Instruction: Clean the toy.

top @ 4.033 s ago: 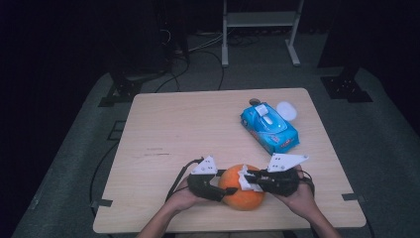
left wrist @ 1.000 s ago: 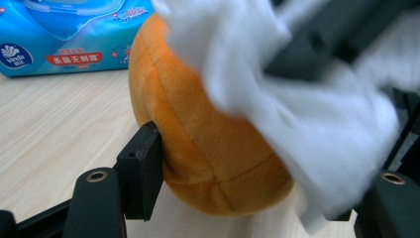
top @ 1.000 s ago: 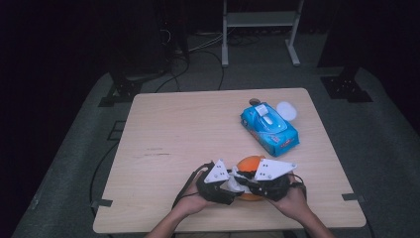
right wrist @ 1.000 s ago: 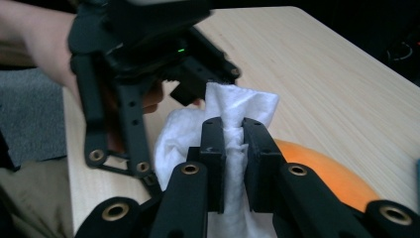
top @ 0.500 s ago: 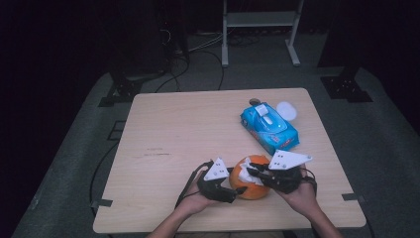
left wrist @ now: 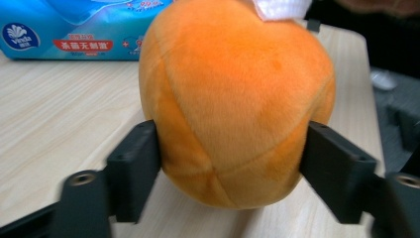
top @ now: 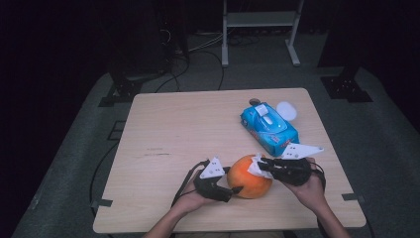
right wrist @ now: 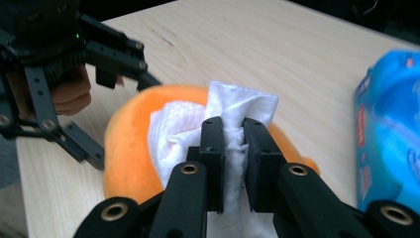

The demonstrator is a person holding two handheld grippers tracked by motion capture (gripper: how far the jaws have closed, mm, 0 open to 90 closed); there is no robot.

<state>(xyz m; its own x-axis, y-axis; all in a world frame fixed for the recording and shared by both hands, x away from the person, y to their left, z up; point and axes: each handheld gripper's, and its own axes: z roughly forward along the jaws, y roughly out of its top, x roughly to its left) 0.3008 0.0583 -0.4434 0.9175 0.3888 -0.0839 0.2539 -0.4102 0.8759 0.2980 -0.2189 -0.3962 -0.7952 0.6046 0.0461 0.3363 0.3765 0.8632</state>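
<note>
With the left claw (left wrist: 233, 163) clamped around the orange plush ball (top: 249, 176) beside the tissue pack (top: 270, 128) and the right claw (right wrist: 233, 144) pinching a tissue (right wrist: 218, 116) on it, hard wiping could squeeze the ball free.

The blue tissue pack (left wrist: 74, 29) carries the brand "Vinda" on its side; its other print is unreadable.

Dark lab: lone table (top: 198, 129), floor cables (top: 198, 49), equipment stands (top: 257, 20).

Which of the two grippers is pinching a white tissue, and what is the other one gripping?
The right gripper pinches the white tissue against the orange plush ball. The left gripper clamps the ball's sides instead.
</note>
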